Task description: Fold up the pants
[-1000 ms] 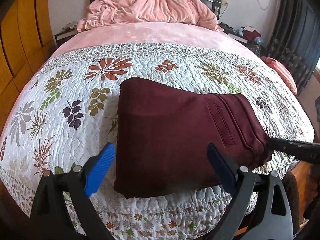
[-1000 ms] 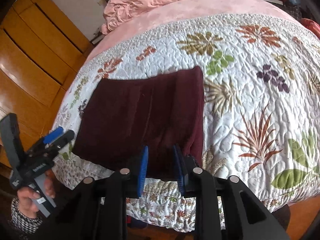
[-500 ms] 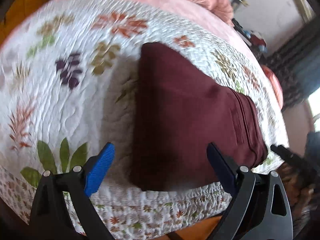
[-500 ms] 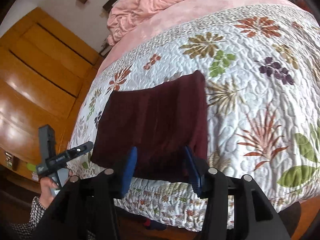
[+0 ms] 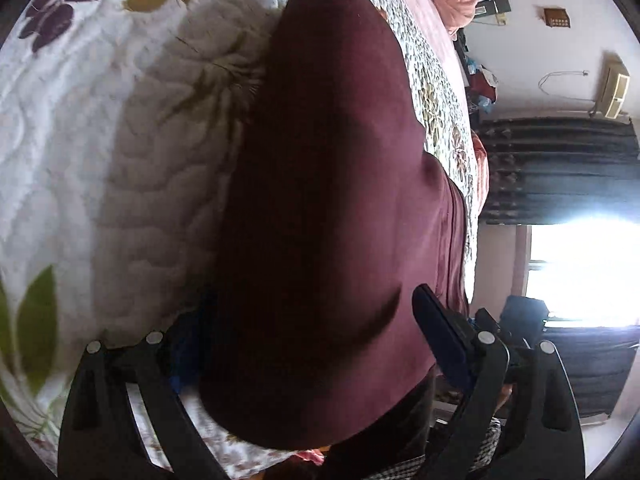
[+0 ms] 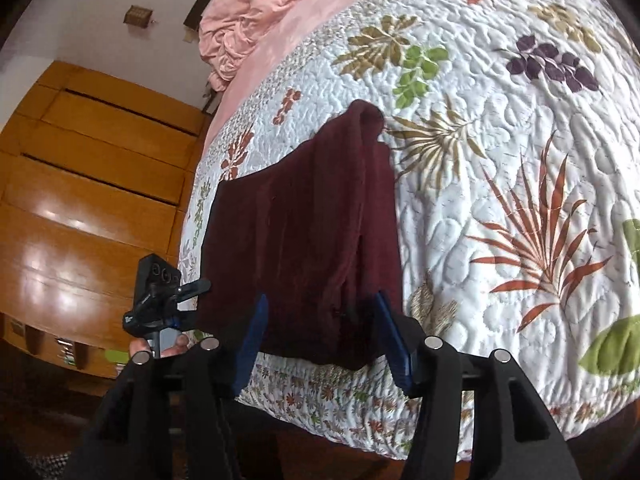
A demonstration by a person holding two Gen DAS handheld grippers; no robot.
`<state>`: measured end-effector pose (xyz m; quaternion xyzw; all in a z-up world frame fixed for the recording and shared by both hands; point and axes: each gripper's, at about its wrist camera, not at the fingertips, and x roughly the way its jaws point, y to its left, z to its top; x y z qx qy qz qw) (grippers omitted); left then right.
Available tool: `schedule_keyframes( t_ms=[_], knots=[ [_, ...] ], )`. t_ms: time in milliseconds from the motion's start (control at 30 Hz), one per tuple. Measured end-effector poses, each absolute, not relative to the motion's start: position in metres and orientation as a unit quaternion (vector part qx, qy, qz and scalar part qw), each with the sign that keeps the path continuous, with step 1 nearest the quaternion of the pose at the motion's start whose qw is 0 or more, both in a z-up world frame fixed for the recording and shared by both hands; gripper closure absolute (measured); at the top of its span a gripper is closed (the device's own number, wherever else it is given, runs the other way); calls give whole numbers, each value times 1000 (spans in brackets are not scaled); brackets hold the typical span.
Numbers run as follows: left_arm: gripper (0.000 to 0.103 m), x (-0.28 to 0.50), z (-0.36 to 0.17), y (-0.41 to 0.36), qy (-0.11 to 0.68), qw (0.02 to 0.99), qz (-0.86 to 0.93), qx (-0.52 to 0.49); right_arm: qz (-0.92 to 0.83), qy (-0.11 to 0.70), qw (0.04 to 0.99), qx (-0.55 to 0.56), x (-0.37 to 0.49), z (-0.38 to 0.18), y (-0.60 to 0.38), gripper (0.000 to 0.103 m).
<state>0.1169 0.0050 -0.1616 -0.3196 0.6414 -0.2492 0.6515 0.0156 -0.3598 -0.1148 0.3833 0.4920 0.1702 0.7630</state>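
A white quilted bedspread [image 6: 500,184] printed with coloured leaves covers the bed, with a rumpled pink blanket [image 6: 244,20] heaped at the far end by the dark headboard. A wooden wardrobe [image 6: 80,184] stands along the left side of the room, and in the left wrist view dark curtains [image 5: 560,168] hang beside a bright window [image 5: 584,268] on the right.

The folded maroon pants [image 6: 304,232] lie on the near left part of the bedspread, close to its near edge, one far corner bunched up. The right gripper [image 6: 322,334] hovers at that near edge with its blue-padded fingers spread wide, grasping nothing. The left gripper [image 5: 304,340] is tilted sideways, its fingers parted wide to either side of the pants' [image 5: 328,200] near left end; its left finger is mostly hidden behind the cloth.
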Motion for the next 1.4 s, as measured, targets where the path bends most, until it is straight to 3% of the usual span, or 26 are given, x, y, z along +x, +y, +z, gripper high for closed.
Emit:
schedule_keyframes(
  t_ms=[100,167,267,333,500,600,633,700,767,833,1200,1400],
  knots=[
    [13,116,-161,0,646,651,-247,-314,185,494,748,402,23,-122,-368,35],
    [24,117,-162,-2,652,650,-239,-309,196,498,737,413,31,-129,-371,31],
    [27,121,-164,0,654,645,-240,-314,190,518,723,416,44,-142,-373,28],
    [27,123,-166,-2,656,641,-240,-319,195,529,712,417,51,-153,-371,24],
    [14,133,-177,-15,662,627,-242,-331,217,538,688,435,66,-176,-361,22],
    [15,137,-176,-26,669,634,-231,-311,227,536,695,422,69,-172,-353,38],
    [21,137,-173,-28,667,641,-226,-306,229,536,704,406,69,-168,-349,51],
    [39,136,-168,-28,659,654,-224,-295,238,526,717,390,66,-158,-345,59],
    [58,133,-163,-24,646,662,-231,-301,242,518,720,393,64,-150,-344,63],
    [63,133,-156,-22,634,667,-231,-316,246,509,732,380,64,-136,-336,65],
    [67,168,-81,-55,535,727,-286,-321,256,457,796,302,113,-41,-338,67],
    [66,224,-64,-64,491,766,-283,-302,242,437,819,281,165,-20,-351,67]
  ],
)
